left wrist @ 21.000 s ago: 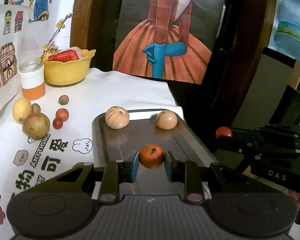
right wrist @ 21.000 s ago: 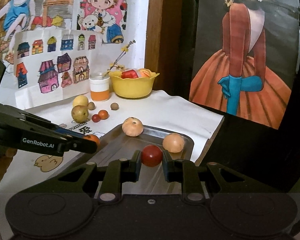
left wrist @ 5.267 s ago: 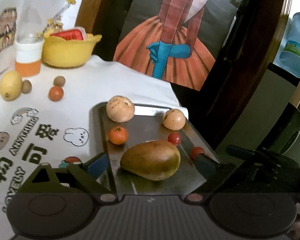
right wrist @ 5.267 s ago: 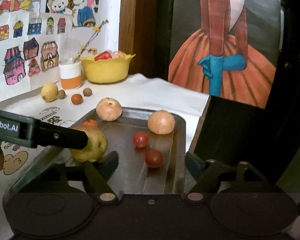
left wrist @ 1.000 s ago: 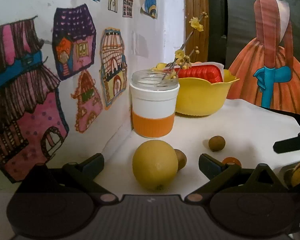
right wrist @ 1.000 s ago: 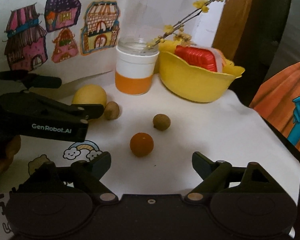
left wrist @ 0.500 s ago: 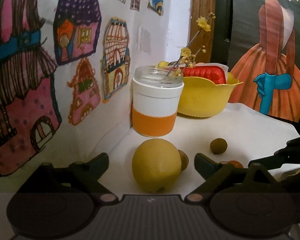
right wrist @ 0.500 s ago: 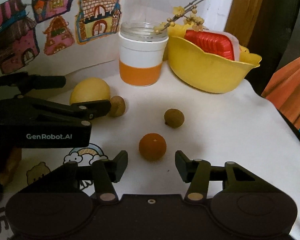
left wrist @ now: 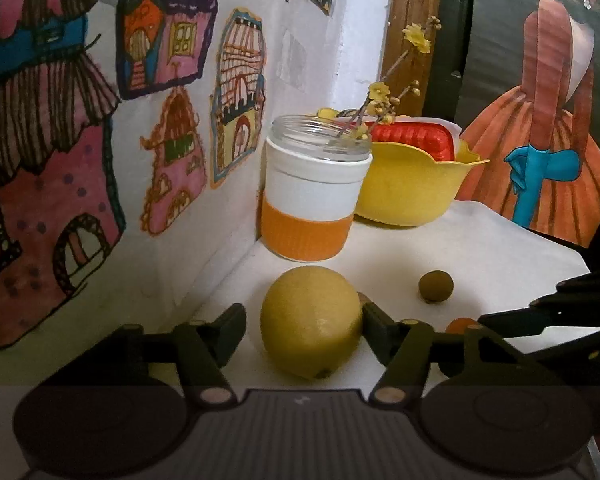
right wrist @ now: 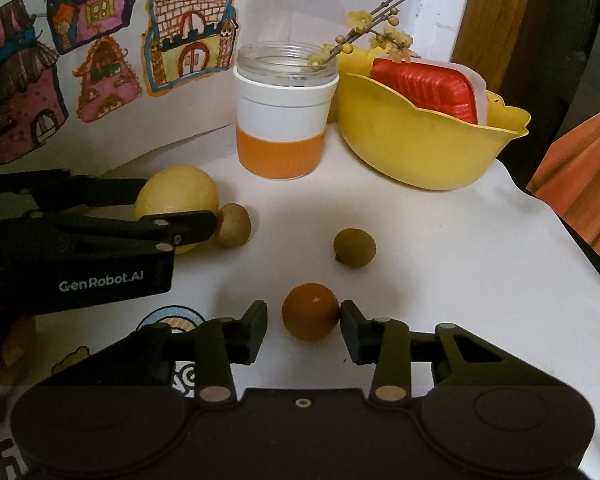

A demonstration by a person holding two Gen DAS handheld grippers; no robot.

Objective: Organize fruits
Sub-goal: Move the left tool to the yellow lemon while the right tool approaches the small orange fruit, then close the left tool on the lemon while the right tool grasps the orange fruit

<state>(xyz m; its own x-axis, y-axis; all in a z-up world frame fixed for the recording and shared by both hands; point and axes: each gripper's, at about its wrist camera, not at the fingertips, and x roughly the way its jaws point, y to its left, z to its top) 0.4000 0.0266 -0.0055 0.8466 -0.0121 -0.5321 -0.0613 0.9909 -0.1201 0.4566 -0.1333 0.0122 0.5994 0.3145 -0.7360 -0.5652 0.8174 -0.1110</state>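
A yellow lemon lies on the white cloth near the wall. My left gripper is open around it: the right finger touches its skin and the left finger stands a little off. In the right wrist view a small orange fruit sits between the fingers of my open right gripper. The right pad touches it and the left pad is a short gap away. The same lemon shows there, partly hidden behind the left gripper's black fingers.
A small brown fruit lies against the lemon, and another sits alone beyond the orange one. At the back stand a white-and-orange jar with a twig and a yellow bowl holding a red pack. The drawing-covered wall is close on the left.
Both grippers have moved in lower and closer to their fruits. Their fingers have narrowed from wide open to just around the lemon and the small orange fruit.
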